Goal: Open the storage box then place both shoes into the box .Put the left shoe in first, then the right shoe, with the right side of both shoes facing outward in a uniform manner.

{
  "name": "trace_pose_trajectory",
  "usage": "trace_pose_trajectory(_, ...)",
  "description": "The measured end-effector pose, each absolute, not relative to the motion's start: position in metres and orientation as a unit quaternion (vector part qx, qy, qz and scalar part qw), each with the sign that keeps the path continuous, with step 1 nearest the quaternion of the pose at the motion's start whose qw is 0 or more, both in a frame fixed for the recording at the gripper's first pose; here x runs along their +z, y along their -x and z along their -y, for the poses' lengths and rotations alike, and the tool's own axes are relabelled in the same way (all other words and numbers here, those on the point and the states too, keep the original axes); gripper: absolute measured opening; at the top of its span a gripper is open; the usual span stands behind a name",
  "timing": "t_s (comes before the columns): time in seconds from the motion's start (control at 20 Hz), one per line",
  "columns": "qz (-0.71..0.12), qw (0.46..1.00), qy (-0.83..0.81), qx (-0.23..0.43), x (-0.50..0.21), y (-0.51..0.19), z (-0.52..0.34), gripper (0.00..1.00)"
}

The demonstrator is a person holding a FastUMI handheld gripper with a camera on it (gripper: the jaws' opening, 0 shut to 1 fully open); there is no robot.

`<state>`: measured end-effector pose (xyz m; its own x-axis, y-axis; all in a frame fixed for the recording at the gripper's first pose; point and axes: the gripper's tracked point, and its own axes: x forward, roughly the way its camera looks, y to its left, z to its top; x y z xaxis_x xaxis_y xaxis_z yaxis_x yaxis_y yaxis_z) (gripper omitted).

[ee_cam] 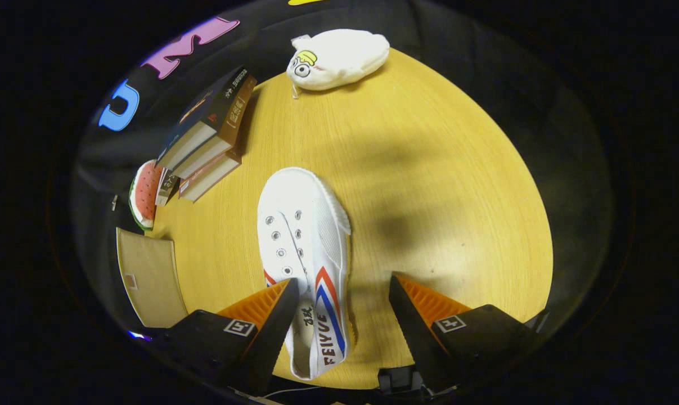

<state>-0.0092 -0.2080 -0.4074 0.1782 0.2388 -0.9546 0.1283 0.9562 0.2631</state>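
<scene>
Spread fingers of the gripper [344, 289] straddle the white shoe [305, 247], books [207, 138] far left, bare table [429, 185] right.

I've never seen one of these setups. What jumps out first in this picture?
A white shoe with red and blue stripes lies on the round wooden table, its heel end between the open gripper fingers, toe pointing away. Beyond it, at the table's far edge, sits a white plush toy. A stack of books and a watermelon-slice toy stand off to one side.
</scene>
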Motion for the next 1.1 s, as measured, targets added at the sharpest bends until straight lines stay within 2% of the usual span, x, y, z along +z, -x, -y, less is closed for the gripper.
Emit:
trace_pose_trajectory(0.1, -0.641, 0.751, -0.15, 0.046, -0.41, 0.007, 0.204, 0.97)
trace_pose_trajectory(0.15, -0.645, 0.745, -0.162, 0.052, -0.41, 0.007, 0.199, 0.93)
trace_pose_trajectory(0.2, -0.647, 0.741, -0.173, 0.049, -0.413, 0.006, 0.195, 0.86)
trace_pose_trajectory(0.25, -0.653, 0.733, -0.182, 0.047, -0.415, 0.009, 0.192, 0.71)
trace_pose_trajectory(0.35, -0.656, 0.73, -0.187, 0.043, -0.419, 0.008, 0.191, 0.52)
trace_pose_trajectory(0.5, -0.656, 0.727, -0.197, 0.052, -0.413, 0.009, 0.195, 0.45)
trace_pose_trajectory(0.6, -0.655, 0.722, -0.216, 0.055, -0.416, 0.009, 0.196, 0.36)
trace_pose_trajectory(0.65, -0.657, 0.717, -0.225, 0.058, -0.411, 0.009, 0.197, 0.27)
trace_pose_trajectory(0.7, -0.656, 0.714, -0.24, 0.051, -0.415, 0.009, 0.195, 0.27)
trace_pose_trajectory(0.8, -0.658, 0.703, -0.264, 0.045, -0.411, 0.015, 0.19, 0.15)
trace_pose_trajectory(1.1, -0.651, 0.706, -0.275, 0.04, -0.392, 0.026, 0.17, 0.14)
